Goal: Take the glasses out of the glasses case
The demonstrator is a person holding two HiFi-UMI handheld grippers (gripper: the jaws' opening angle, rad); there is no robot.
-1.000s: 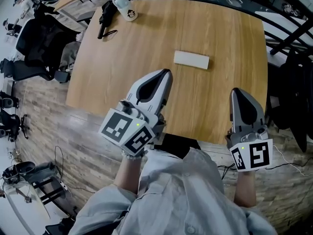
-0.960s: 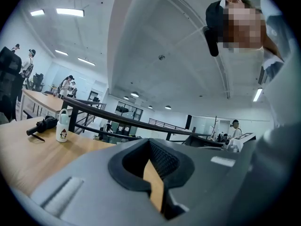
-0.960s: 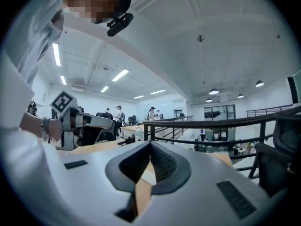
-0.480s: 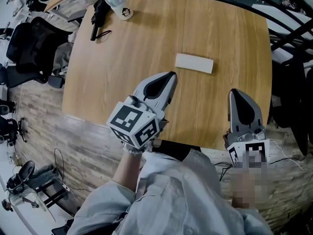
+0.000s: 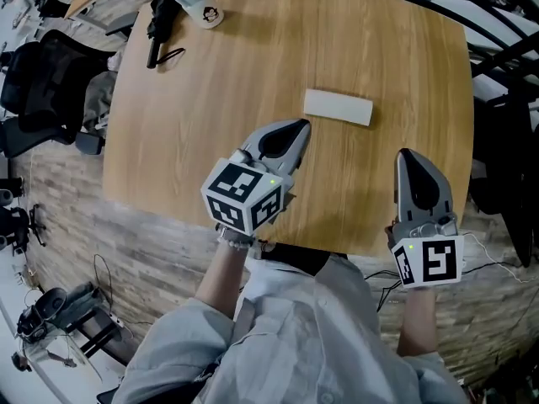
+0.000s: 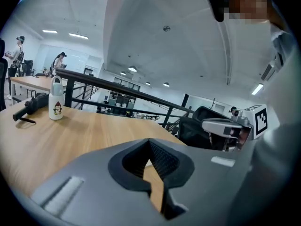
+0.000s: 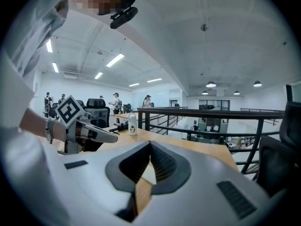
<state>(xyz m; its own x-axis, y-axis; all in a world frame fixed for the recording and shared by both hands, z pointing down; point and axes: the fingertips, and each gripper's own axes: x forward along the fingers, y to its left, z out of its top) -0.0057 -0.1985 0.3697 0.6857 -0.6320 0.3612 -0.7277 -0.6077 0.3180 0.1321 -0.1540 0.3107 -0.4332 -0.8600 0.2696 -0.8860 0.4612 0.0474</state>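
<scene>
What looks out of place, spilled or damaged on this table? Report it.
Nothing stands out. The white glasses case lies flat and closed in the middle of the table. The penguin bottle stands upright at the far corner beside a folded black umbrella. No spill or damage shows.

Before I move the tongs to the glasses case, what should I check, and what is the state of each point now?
1. Glasses case in view, lying flat on the table: ok.
2. Case looks closed: ok. Glasses inside: cannot tell.
3. Left tongs empty: ok, shut on nothing.
4. Right tongs empty: ok, shut on nothing.
5. Tongs open wide enough to take the case: not ok, both are shut.
6. Way to the case free: ok. The bottle stands at the far corner.
</scene>
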